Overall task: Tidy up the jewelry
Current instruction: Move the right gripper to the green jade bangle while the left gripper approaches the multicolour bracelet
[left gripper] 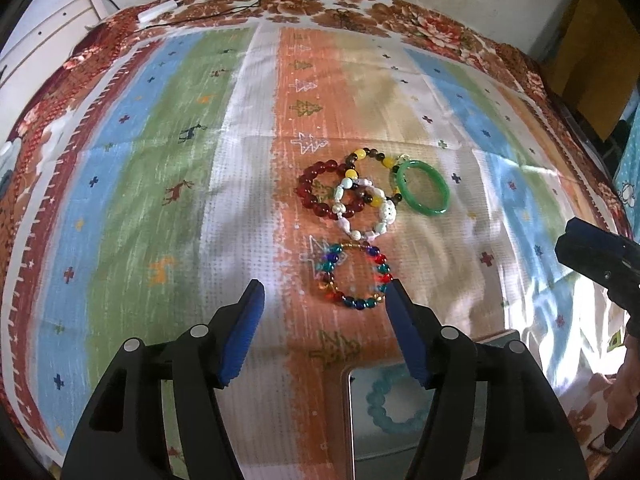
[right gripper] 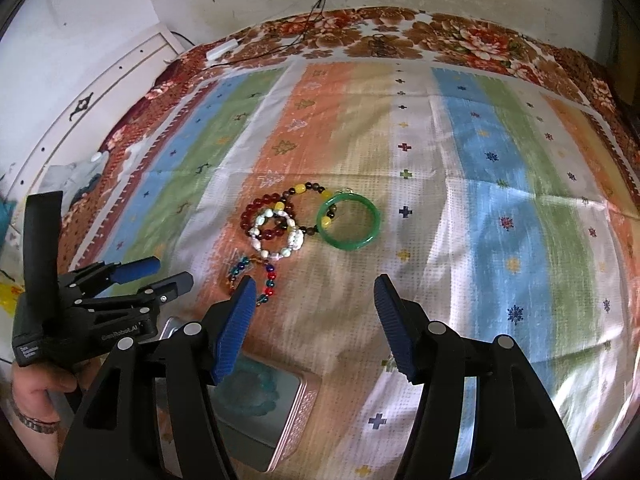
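Several bracelets lie on a striped cloth: a dark red bead bracelet [left gripper: 310, 192] [right gripper: 250, 216], a white stone bracelet [left gripper: 380, 220] [right gripper: 294, 240], a yellow-and-brown bead bracelet [left gripper: 360, 156] [right gripper: 300, 190], a green bangle [left gripper: 424, 188] [right gripper: 352, 220] and a multicoloured bead bracelet [left gripper: 352, 276] [right gripper: 270, 280]. A metal tin [left gripper: 360, 440] [right gripper: 288, 416] holds a pale blue bracelet [left gripper: 396, 408] [right gripper: 256, 396]. My left gripper [left gripper: 324, 292] [right gripper: 150, 274] is open just short of the multicoloured bracelet. My right gripper [right gripper: 314, 288] is open and empty; part of it shows in the left wrist view [left gripper: 592, 256].
The striped cloth [left gripper: 160, 160] [right gripper: 500, 200] covers a flower-patterned bedspread [left gripper: 320, 4] [right gripper: 440, 32]. A white cabinet [right gripper: 100, 80] stands at the left, and cables [right gripper: 320, 12] run along the far edge by the wall.
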Available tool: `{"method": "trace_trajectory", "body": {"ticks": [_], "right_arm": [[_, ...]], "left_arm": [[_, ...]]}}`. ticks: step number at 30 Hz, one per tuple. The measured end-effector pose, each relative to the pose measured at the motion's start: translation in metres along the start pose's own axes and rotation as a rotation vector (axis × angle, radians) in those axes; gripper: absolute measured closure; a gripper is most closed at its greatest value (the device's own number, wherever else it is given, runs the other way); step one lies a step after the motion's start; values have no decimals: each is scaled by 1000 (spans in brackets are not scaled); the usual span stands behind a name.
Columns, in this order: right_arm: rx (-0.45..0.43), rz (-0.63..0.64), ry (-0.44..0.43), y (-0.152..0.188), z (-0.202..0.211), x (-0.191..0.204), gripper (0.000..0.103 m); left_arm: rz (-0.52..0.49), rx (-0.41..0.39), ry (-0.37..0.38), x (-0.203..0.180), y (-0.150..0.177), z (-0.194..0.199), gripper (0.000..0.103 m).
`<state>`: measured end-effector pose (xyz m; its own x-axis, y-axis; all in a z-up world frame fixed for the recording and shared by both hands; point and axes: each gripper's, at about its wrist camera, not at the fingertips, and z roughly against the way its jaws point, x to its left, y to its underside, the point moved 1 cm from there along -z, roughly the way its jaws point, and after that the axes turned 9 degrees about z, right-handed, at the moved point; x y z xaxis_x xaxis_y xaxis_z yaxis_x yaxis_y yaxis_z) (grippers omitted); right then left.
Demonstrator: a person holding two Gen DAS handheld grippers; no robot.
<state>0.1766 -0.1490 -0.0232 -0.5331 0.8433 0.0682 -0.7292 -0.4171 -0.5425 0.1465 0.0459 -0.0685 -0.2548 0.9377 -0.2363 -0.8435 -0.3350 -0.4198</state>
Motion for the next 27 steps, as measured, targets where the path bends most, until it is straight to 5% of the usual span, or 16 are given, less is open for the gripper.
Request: {"method": "trace_trajectory", "body": {"ticks": [27], "right_arm": [[117, -70, 27, -31, -57, -36, 42]], "left_arm": [[-21, 103, -8, -5, -24, -45, 40]]}}
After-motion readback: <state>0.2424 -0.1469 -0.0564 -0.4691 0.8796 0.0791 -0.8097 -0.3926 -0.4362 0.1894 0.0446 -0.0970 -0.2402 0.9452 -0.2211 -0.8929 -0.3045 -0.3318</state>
